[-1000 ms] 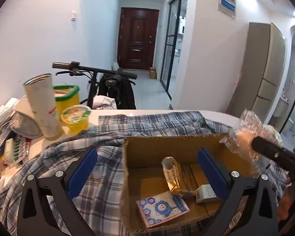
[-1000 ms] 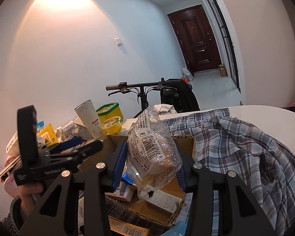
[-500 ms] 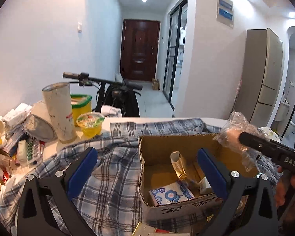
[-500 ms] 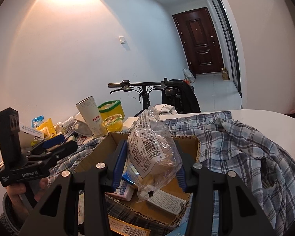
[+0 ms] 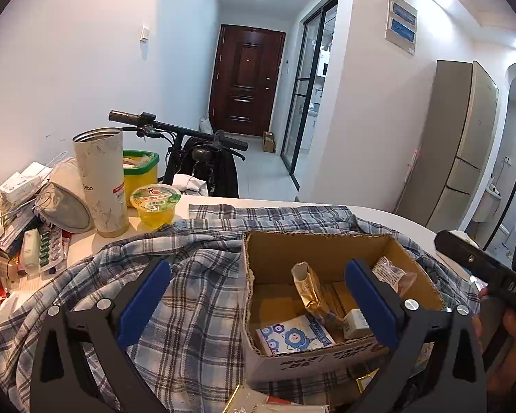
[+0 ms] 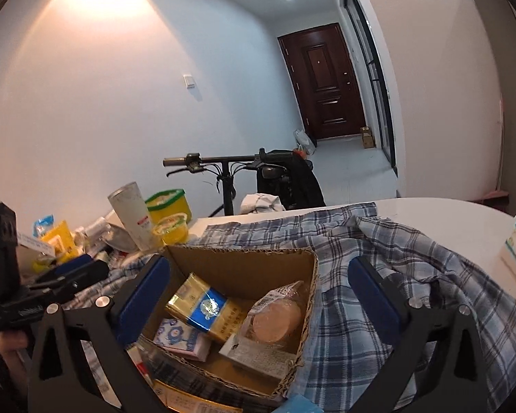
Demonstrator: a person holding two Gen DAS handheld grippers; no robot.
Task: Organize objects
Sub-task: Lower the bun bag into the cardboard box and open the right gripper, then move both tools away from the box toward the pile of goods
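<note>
Two grippers hover over the white counter (image 6: 447, 220): the right gripper (image 6: 258, 296), fingers opening, empty above the cardboard box (image 6: 244, 261) on a plaid shirt (image 6: 378, 258); the left gripper (image 5: 258, 296) wide, empty. A bicycle (image 6: 230, 168) stands behind.

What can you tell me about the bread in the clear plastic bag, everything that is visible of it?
The bagged bread is a round, pale-brown bun inside a crinkled transparent wrapper with a white printed label near its top. It lies tilted in the right corner of the open cardboard box, leaning against the box wall and resting on a small white carton, beside a gold-and-blue pack. No gripper pad touches it. In the left wrist view only its wrapper top shows.
</note>
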